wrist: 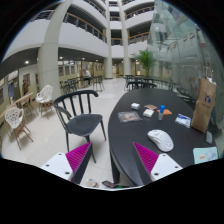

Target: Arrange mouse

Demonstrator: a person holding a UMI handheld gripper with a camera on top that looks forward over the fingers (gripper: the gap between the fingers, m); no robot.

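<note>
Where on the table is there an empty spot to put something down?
Bare dark table runs from the white mouse toward the black chair, just beyond the open claw. It is crowded farther back, around the small boxes and papers, and beside the brown bag.

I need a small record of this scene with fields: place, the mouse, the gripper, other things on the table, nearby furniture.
place: large indoor hall with balconies
mouse: white mouse lying on the dark table, just ahead of the right finger
gripper: gripper open, holding nothing, not yet at the mouse
other things on table: brown paper bag, potted plant far behind, several small items I cannot identify
nearby furniture: black chair beside the table
</note>
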